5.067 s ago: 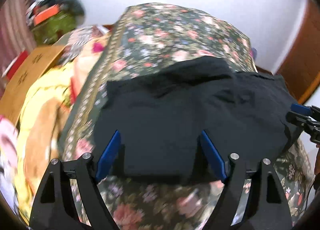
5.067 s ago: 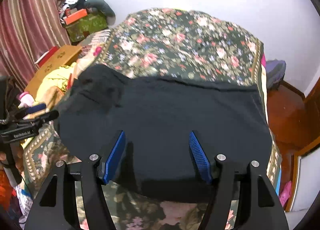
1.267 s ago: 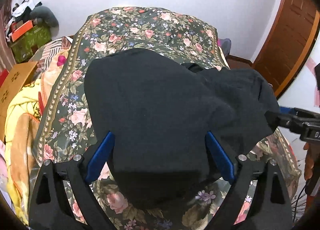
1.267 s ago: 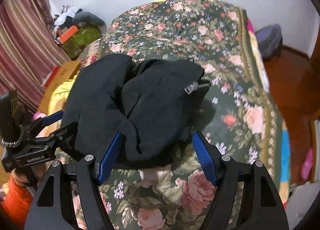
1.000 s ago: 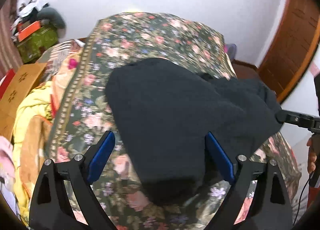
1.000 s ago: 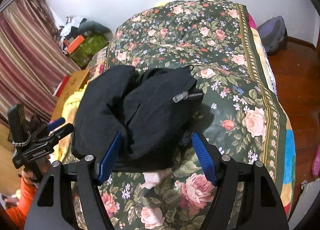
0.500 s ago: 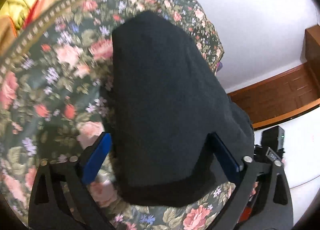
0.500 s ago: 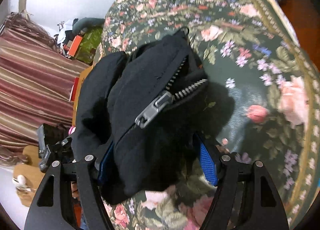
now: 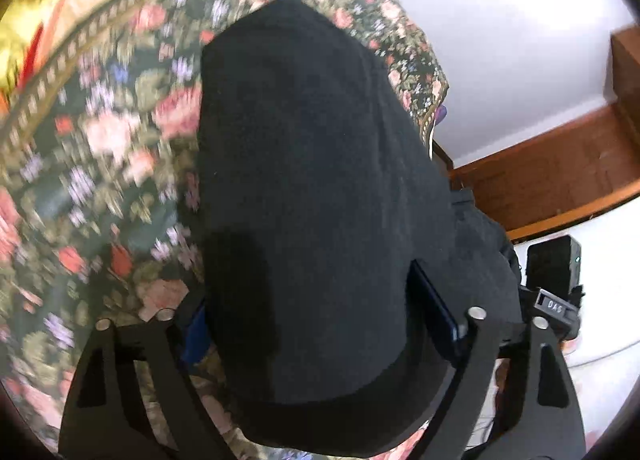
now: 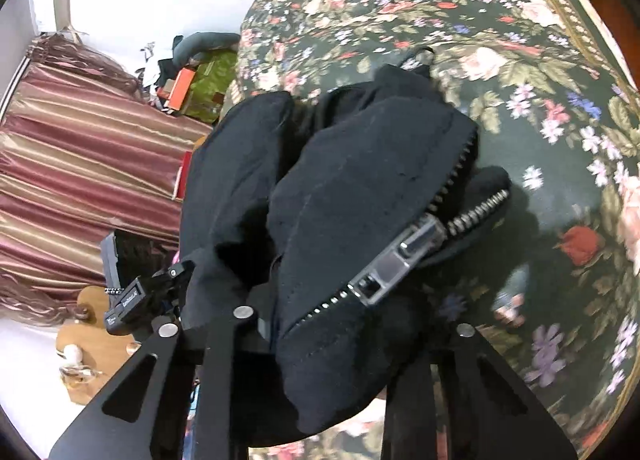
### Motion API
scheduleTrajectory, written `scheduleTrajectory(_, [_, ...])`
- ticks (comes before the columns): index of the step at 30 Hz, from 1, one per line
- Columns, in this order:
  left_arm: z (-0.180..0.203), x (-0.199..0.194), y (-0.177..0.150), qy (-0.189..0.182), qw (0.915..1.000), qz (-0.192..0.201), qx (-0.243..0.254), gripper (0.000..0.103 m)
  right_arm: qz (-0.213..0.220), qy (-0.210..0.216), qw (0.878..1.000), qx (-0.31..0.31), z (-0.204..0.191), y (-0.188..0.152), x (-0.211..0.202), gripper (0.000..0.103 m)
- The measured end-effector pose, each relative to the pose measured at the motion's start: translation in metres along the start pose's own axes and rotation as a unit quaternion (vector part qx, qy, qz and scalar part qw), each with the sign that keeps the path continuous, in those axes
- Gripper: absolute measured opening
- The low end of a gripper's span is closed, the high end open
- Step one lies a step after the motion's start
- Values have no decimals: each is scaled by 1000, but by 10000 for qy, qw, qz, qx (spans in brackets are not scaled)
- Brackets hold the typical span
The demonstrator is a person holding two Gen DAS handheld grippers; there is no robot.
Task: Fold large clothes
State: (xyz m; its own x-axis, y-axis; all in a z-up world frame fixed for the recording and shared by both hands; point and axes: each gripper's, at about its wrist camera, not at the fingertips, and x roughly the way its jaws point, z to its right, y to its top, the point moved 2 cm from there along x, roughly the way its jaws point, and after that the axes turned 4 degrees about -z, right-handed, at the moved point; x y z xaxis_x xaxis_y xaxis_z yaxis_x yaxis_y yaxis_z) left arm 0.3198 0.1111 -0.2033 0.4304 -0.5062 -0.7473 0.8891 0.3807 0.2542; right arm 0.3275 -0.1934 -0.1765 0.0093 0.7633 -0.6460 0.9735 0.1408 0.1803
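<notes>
Nearest to me, the right gripper [image 10: 320,336] had just been closing, and its jaws had drawn in on a thick fold of the black zip-up jacket [image 10: 352,196], the cloth bunched up between the arms; the pads themselves were buried under the fabric, but it looked pinched. The chunky zipper pull [image 10: 396,256] and its metal teeth lay right across that fold. The left gripper [image 9: 320,324] straddled the other end of the jacket [image 9: 312,164], fingers [image 9: 436,308] still spread wide though they had just been closing a little; only the one blue pad showed against the cloth, and I could not tell that it pressed yet.

The jacket lay heaped near the front edge of the bed, on the floral bedspread [image 10: 500,32], the far part of the spread bare.

To my eye it was soft, thick and limp, with some weight: it would sag and slide on itself, nothing fragile about it. The hem and seamed edges seemed the best holds, gathering several layers at once, clear of the hard zipper. Beyond stood a striped curtain [image 10: 72,164].
</notes>
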Motion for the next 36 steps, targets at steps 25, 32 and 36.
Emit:
scheduleTrajectory(25, [-81, -150, 135, 163, 9846, 1542, 801, 79, 563, 187, 9889, -1362, -160, 110, 118, 21])
scheduleTrajectory(32, [-168, -117, 170, 481, 9873, 1503, 199, 79, 130, 88, 9948, -1006, -132, 129, 214, 21])
scheduleTrajectory(36, [-235, -66, 174, 883, 9888, 1056, -579, 79, -366, -189, 9983, -419, -90, 121, 276, 21])
